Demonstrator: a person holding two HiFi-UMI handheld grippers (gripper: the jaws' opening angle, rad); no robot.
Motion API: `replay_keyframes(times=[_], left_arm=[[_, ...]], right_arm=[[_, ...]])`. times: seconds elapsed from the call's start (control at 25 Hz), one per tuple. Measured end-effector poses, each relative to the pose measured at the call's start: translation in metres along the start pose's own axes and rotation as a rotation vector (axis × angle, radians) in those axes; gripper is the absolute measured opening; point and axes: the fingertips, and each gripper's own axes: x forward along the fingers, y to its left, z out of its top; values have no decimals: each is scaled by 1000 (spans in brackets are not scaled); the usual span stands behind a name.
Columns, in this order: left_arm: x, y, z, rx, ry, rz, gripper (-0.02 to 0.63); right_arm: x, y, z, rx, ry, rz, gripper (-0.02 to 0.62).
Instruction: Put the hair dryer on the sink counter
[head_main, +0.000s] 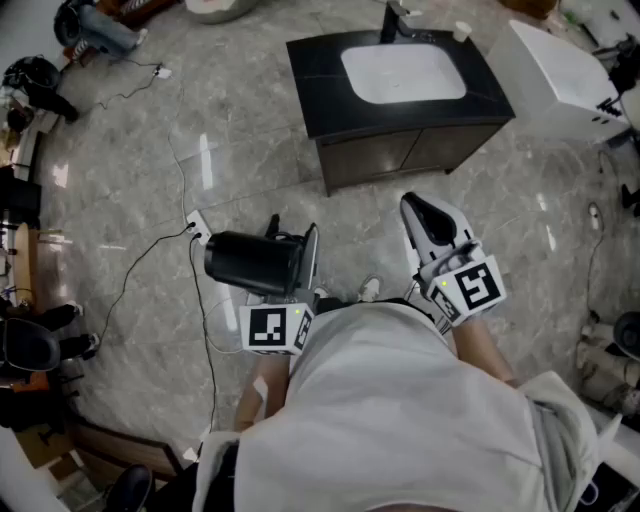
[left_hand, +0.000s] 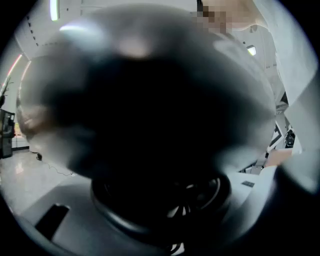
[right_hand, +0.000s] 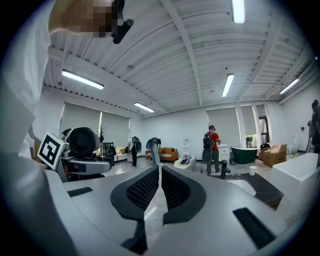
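A black hair dryer (head_main: 255, 262) hangs over the floor in front of me, and my left gripper (head_main: 290, 250) is shut on it. In the left gripper view its dark body (left_hand: 150, 140) fills almost the whole picture and hides the jaws. The right gripper view shows the dryer's round grille (right_hand: 82, 142) at the left. My right gripper (head_main: 418, 208) is shut and holds nothing, its tips (right_hand: 159, 167) pressed together. The sink counter (head_main: 320, 90), dark-topped with a white basin (head_main: 403, 72), stands about a step ahead, beyond both grippers.
A faucet (head_main: 392, 20) and a paper cup (head_main: 461, 31) stand on the counter's far side. To the counter's right sits a white tub (head_main: 560, 75). A power strip with a cable (head_main: 198, 228) lies on the floor at the left. People (right_hand: 212, 147) stand far back.
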Motion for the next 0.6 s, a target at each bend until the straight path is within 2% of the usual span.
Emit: replay_keyframes(times=[0.6], left_arm=[[0,2,-4,-20,3,10,239]], right_arm=[[3,2,-4,16,4,22,46]])
